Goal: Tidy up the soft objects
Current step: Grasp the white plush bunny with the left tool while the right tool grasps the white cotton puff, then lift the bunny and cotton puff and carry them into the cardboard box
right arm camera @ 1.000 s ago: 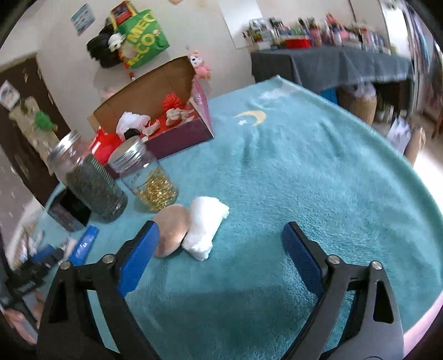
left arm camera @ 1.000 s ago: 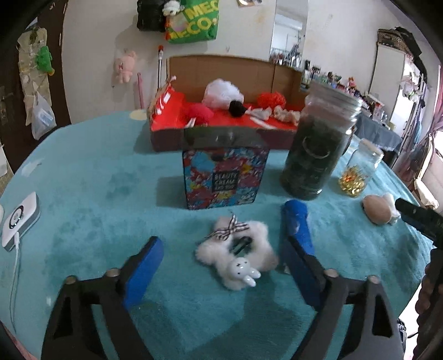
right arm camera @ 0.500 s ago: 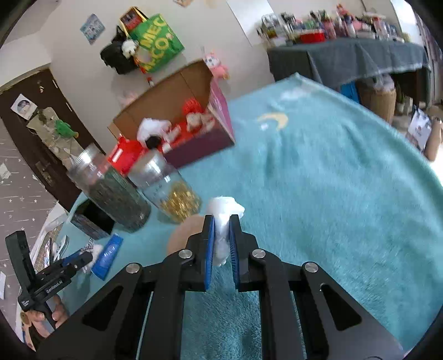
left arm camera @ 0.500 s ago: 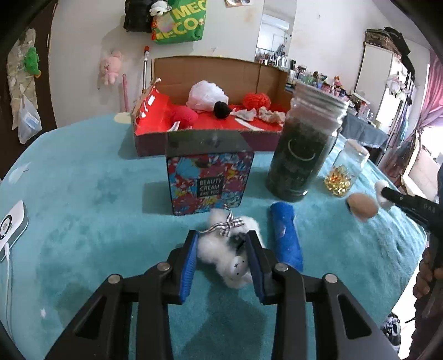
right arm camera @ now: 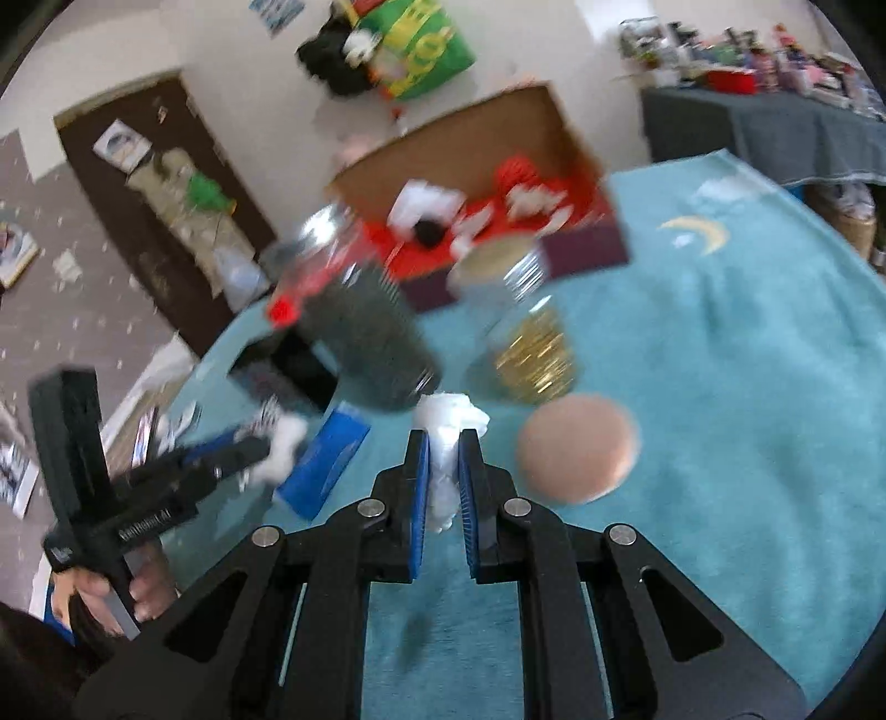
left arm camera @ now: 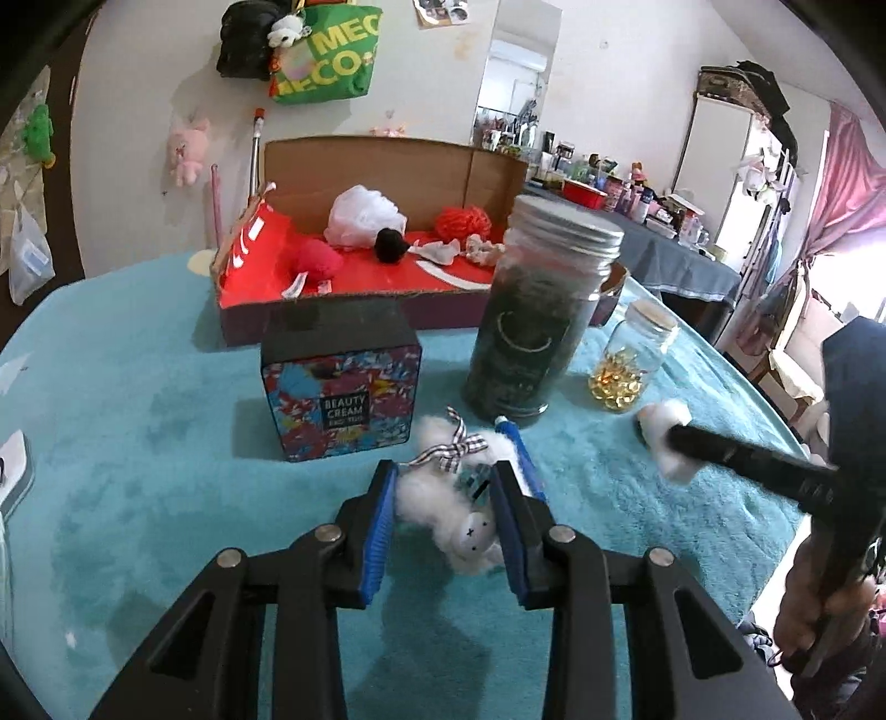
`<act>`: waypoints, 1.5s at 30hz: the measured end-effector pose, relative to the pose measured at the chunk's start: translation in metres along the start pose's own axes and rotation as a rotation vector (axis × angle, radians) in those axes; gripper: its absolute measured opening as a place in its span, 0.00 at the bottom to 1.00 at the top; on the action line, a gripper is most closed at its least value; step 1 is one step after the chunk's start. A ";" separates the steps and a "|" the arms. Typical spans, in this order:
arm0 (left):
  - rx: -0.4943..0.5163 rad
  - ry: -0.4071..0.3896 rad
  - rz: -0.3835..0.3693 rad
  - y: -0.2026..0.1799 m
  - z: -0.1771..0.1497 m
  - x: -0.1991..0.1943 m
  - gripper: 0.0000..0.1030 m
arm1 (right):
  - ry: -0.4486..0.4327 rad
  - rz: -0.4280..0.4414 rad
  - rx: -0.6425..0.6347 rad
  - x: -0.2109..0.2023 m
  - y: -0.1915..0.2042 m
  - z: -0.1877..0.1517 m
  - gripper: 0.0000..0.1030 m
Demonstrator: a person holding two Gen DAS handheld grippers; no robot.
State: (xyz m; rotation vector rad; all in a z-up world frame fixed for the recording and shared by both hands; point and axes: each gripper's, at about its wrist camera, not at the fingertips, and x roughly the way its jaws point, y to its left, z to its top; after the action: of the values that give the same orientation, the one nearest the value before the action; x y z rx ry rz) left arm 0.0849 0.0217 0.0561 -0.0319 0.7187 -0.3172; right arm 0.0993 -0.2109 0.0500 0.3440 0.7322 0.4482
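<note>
Now our left claw (left arm camera: pixel 446 518) squeezes the fluffy bunny (left arm camera: pixel 459 512) round its middle, just above the table (left arm camera: pixel 138 471). Our right claw (right arm camera: pixel 443 471) pinches the white puff (right arm camera: pixel 446 443). Both are light and squishy.

Over on the teal-covered bench (left arm camera: pixel 138 443), a colourful tin (left arm camera: pixel 340 396) marked "BEAUTY CREAM" stands square, and just to its right rises a tall glass jar (left arm camera: pixel 531 321) of dark contents under a metal screw lid. Further right, a smaller glass jar (left arm camera: pixel 628 363) holds golden capsules. A blue tube (right arm camera: pixel 326 459) lies flat near the tall jar's base. Up on the back wall hangs a green bag (left arm camera: pixel 326 55), a black bag (left arm camera: pixel 243 39) beside it, with a pink plush (left arm camera: pixel 185 149) lower down. Far right, pink curtains (left arm camera: pixel 841 188) and a cluttered, grey-draped table (left arm camera: pixel 681 266).
</note>
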 end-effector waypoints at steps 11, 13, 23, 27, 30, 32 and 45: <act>-0.015 -0.011 -0.074 0.003 0.009 -0.004 0.35 | 0.011 0.013 -0.045 0.010 0.018 -0.001 0.10; -0.019 0.012 -0.098 0.001 0.006 0.003 0.35 | 0.017 0.019 -0.044 0.012 0.017 -0.001 0.10; -0.022 0.048 -0.164 -0.010 -0.004 0.014 0.35 | 0.042 0.028 -0.049 0.019 0.020 -0.005 0.10; -0.019 0.044 -0.164 -0.012 -0.004 0.014 0.35 | 0.048 0.035 -0.041 0.021 0.018 -0.005 0.10; -0.026 0.038 -0.156 -0.010 -0.004 0.011 0.35 | 0.048 0.037 -0.036 0.021 0.017 -0.005 0.10; -0.035 0.032 -0.147 -0.006 -0.004 0.008 0.35 | 0.044 0.033 -0.032 0.019 0.015 -0.005 0.10; -0.115 -0.013 -0.018 0.052 -0.004 -0.020 0.35 | 0.014 -0.020 0.044 -0.005 -0.018 0.003 0.10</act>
State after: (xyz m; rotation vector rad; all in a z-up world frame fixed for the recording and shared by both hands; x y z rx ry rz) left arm 0.0826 0.0770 0.0587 -0.1496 0.7236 -0.2922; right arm 0.1032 -0.2295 0.0464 0.3747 0.7592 0.4162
